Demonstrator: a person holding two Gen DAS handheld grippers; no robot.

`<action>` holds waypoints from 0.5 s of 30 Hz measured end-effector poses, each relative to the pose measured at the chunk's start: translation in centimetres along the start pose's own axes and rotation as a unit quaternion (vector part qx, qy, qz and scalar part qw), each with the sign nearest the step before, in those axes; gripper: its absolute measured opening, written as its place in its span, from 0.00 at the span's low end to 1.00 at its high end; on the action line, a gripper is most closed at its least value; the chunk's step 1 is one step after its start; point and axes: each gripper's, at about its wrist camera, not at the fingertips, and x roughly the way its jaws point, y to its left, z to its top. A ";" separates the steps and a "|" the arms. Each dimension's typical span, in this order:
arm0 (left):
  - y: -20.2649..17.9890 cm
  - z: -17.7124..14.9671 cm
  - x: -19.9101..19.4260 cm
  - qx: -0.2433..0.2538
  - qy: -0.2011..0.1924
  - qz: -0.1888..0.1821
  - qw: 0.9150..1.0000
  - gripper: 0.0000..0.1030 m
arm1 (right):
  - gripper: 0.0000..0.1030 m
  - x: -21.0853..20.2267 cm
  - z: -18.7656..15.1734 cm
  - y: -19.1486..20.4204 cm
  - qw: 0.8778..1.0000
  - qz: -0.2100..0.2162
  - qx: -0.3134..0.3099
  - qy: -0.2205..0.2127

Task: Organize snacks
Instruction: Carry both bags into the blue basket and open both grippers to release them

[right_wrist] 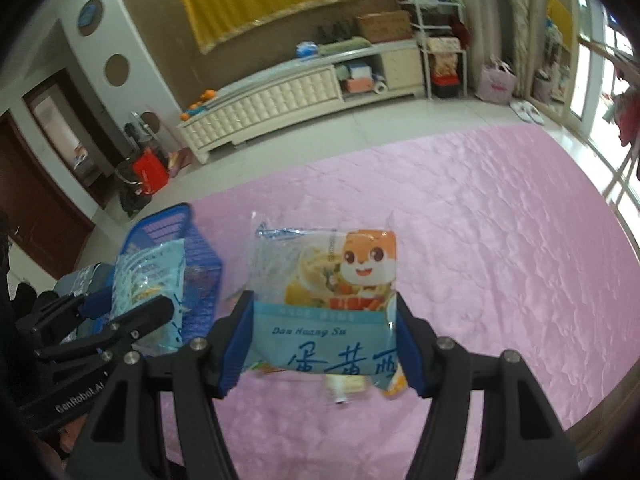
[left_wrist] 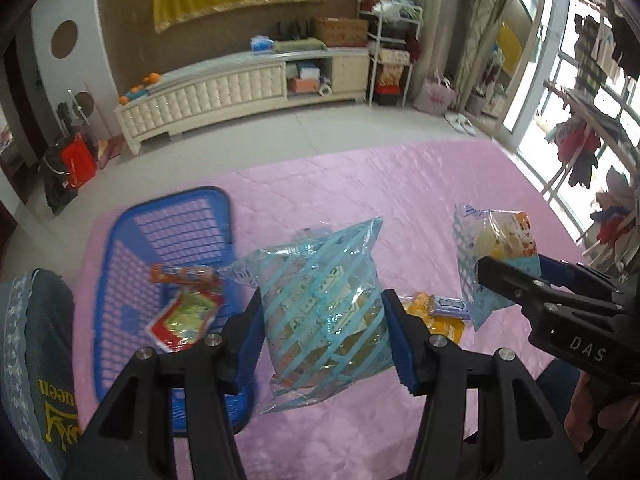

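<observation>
My left gripper [left_wrist: 324, 328] is shut on a clear snack bag with blue stripes [left_wrist: 324, 304] and holds it above the pink cloth, just right of the blue basket [left_wrist: 168, 240]. The basket holds an orange packet [left_wrist: 184, 274] and a red and green packet [left_wrist: 184, 316]. My right gripper [right_wrist: 324, 344] is shut on a blue and orange snack bag with a cartoon fox [right_wrist: 332, 300], held above the cloth. The fox bag also shows in the left wrist view [left_wrist: 496, 252], to the right of the striped bag. The striped bag and basket [right_wrist: 196, 256] show at left in the right wrist view.
A pink cloth [left_wrist: 420, 200] covers the table. Small orange and blue packets [left_wrist: 440, 308] lie on it between the two grippers. A small packet [right_wrist: 344, 390] lies under the fox bag. A blue patterned object [left_wrist: 36, 360] sits at the left edge.
</observation>
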 end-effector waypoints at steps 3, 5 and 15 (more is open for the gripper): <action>1.6 -0.2 -1.6 -0.007 -0.013 0.010 1.000 0.51 | 0.66 -0.6 -0.1 2.2 1.000 0.017 -0.014 -0.005; 2.8 -0.6 -2.4 -0.015 -0.018 0.018 1.000 0.51 | 0.66 -0.7 -0.1 3.9 0.999 0.027 -0.028 -0.007; 7.8 -1.9 -4.9 -0.036 -0.022 0.051 0.998 0.51 | 0.66 1.0 0.0 8.5 0.996 0.072 -0.061 0.001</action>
